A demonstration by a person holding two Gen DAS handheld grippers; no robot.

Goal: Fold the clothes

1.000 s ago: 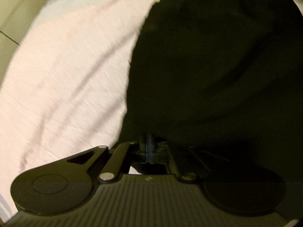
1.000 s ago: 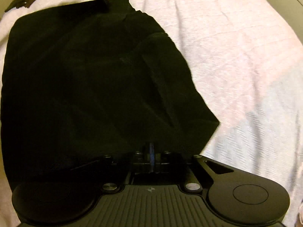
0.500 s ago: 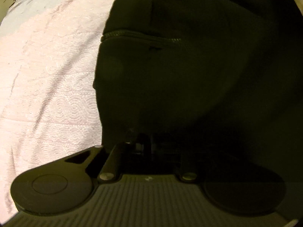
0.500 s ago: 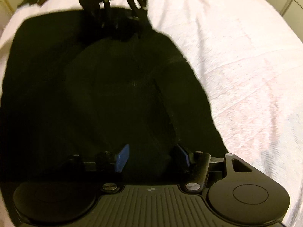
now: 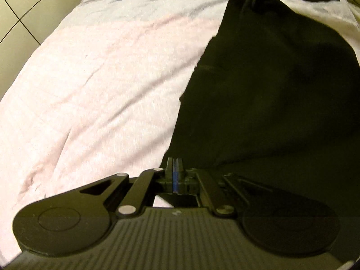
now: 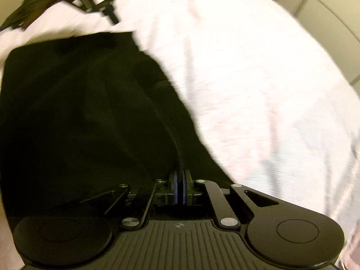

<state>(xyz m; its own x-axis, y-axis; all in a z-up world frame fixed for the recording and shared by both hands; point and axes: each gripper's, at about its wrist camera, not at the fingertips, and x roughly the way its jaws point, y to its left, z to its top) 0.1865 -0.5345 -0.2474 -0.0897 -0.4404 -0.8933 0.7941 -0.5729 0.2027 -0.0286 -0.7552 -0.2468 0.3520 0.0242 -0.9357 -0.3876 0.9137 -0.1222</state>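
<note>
Black garment (image 6: 90, 112) lay on the pale bedspread (image 6: 258, 90). Right gripper (image 6: 179, 175) was clamped on its near hem; left gripper (image 5: 175, 164) was pinched together at the opposite edge. The cloth stretched between them, each gripper nearest its own edge.

You worked in home bedroom: bed (image 5: 94, 94) under pale quilted cover, cream cupboard panels (image 5: 15, 22) beside it.

The garment (image 5: 270, 85) was matt black cloth, soft and creased. The bedspread (image 5: 101, 78) was pale, textured cloth. The left claw (image 5: 175, 168) was matt black plastic with shiny metal rivets.
</note>
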